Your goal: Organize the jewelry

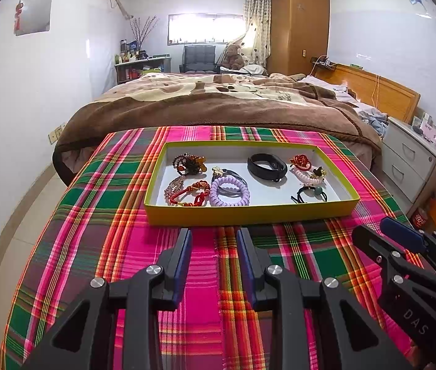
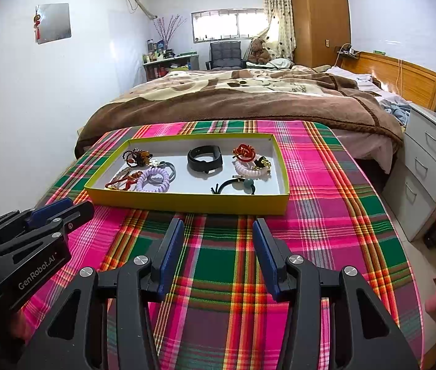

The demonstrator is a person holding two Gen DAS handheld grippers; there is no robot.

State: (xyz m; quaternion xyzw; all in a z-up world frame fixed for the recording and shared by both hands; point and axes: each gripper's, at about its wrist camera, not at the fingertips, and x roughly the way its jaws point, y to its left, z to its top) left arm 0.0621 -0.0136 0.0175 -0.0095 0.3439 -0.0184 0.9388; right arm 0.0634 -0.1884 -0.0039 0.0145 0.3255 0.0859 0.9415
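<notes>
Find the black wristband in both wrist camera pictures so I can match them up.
Left wrist: black wristband lies right of centre, in the far half of the yellow tray.
Right wrist: black wristband sits near the tray's middle, left of picture centre.
Shared landmark: the purple coil hair tie.

Pink, green and red plaid on the tablecloth (image 1: pixel 100 215), yellow-green outside and white inside on the tray (image 1: pixel 248 211), lilac on the spiral hair tie (image 1: pixel 228 191), black on the wristband (image 1: pixel 267 166), brown on the blanket (image 1: pixel 211 111).
</notes>
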